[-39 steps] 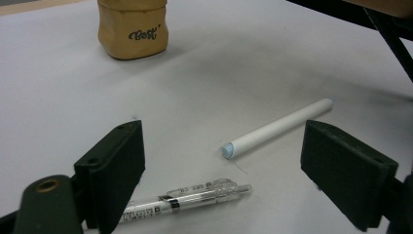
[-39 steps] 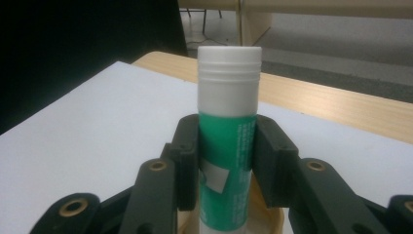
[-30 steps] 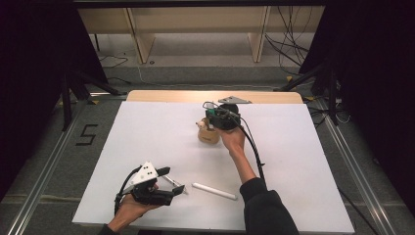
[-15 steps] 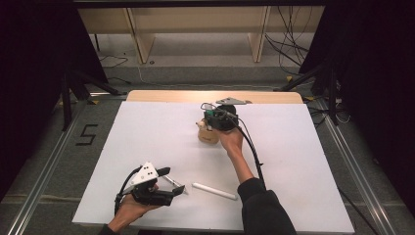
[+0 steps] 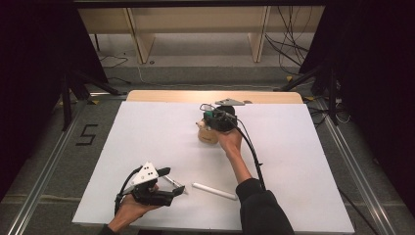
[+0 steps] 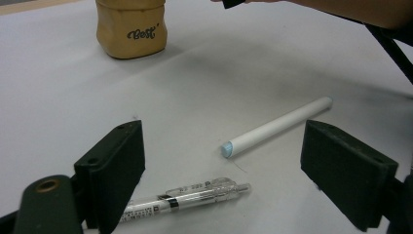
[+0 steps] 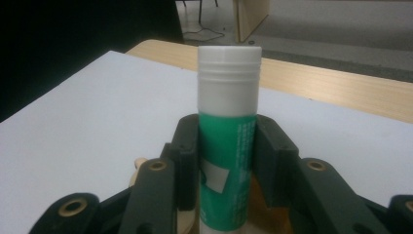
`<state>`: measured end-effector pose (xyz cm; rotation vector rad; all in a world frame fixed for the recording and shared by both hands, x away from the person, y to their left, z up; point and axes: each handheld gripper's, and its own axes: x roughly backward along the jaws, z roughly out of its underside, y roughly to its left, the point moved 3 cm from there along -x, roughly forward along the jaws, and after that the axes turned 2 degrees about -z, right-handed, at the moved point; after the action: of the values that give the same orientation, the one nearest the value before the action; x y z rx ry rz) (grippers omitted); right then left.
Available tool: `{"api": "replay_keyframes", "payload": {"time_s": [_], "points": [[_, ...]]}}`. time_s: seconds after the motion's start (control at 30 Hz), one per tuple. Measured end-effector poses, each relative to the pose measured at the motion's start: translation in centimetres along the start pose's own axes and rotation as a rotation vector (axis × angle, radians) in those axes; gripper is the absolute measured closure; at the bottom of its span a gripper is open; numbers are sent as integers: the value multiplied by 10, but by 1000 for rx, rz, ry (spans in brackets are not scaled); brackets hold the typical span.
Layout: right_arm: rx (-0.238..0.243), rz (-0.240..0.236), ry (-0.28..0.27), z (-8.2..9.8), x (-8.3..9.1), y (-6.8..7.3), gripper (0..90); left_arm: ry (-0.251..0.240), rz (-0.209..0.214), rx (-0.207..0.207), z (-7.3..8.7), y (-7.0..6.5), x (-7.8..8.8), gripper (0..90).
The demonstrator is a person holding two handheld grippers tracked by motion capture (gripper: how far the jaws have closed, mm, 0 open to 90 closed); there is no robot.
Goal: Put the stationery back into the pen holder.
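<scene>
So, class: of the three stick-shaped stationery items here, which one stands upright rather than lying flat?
The green glue stick with a white cap, upright in the right hand-held gripper. The clear plastic pen and white tube lie flat.

Even overhead lighting on the white counter (image 5: 147, 127) in the high view; surroundings to left and right nearly black. Soft, faint shadows beneath the forearms. Slight softness and grain throughout, no glare. Left gripper view: bright, diffuse, with a broad pale shadow across the counter surface; near claw parts dark and slightly blurred. Right gripper view: dimmer, bluish cast, background out of focus, left corner black.
</scene>
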<state>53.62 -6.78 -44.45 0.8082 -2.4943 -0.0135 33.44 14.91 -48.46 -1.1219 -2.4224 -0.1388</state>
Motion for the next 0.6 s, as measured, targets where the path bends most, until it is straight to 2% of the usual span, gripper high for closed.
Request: {"api": "replay_keyframes", "payload": {"time_s": [0.53, 0.6], "points": [[-6, -2, 10, 2, -4, 0, 652, 1, 0, -2, 0, 0, -1, 158], [-16, -6, 3, 2, -3, -1, 620, 2, 0, -3, 0, 0, -1, 158]]}}
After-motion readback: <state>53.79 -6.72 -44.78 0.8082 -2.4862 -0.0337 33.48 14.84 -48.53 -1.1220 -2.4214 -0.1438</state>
